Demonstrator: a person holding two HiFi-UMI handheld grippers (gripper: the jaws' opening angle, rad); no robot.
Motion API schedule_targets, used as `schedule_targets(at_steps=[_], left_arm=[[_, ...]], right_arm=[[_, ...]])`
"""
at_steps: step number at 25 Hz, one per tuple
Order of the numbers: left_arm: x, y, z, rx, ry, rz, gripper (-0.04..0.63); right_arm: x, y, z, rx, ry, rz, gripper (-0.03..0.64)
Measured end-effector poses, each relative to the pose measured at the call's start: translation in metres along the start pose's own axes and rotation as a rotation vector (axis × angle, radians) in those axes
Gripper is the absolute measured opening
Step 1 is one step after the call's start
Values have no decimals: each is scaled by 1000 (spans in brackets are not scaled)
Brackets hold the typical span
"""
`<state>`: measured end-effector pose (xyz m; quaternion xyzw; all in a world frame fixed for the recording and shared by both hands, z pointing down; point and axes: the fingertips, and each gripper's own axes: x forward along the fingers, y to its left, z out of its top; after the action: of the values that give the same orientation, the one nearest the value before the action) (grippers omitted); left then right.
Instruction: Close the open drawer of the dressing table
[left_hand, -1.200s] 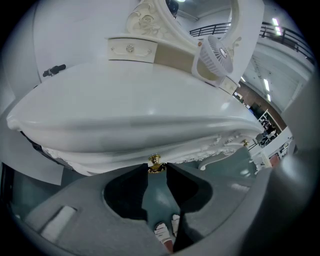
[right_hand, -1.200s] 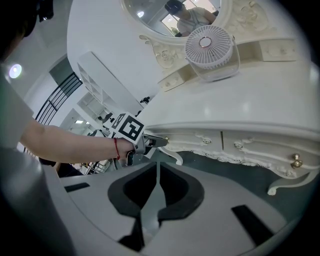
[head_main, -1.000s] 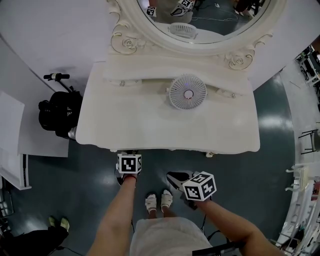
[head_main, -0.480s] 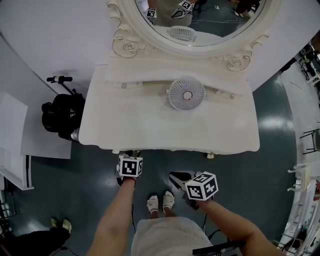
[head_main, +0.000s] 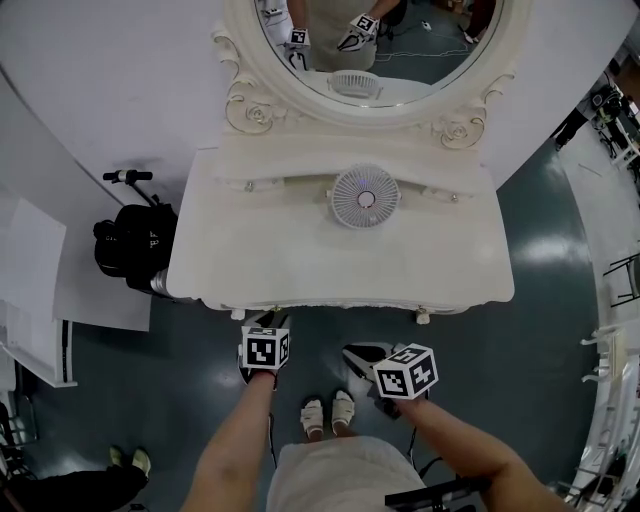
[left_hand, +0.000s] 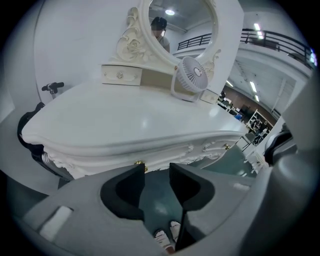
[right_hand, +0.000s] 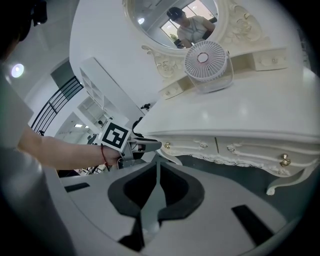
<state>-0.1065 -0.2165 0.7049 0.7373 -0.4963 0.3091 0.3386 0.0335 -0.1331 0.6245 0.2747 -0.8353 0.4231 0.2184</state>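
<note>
The white dressing table fills the middle of the head view. Its front drawers sit flush under the top. A small brass knob shows on the left drawer front. My left gripper hovers just off the front edge near that knob; its jaws have just been opening and stand open with nothing between them. My right gripper hangs lower and to the right, away from the table, with its jaws shut on nothing.
A round white fan stands at the back of the tabletop below the oval mirror. A black bag and a white panel sit left of the table. The person's feet are on the dark floor.
The left gripper has drawn back a little from the table's front edge. The right gripper has stayed where it was.
</note>
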Motion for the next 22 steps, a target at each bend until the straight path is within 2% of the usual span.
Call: schedule_targets(at_steps=[7, 15, 22], left_arm=[[-29, -22, -7, 6, -14, -23, 111], [-68, -53, -6, 64, -55, -65, 24], [-103, -86, -2, 47, -113, -139, 9]], right_arm=[[-17, 7, -1, -16, -12, -1, 18], [-41, 23, 2, -34, -52, 8, 18], [-63, 38, -2, -32, -92, 17, 18]])
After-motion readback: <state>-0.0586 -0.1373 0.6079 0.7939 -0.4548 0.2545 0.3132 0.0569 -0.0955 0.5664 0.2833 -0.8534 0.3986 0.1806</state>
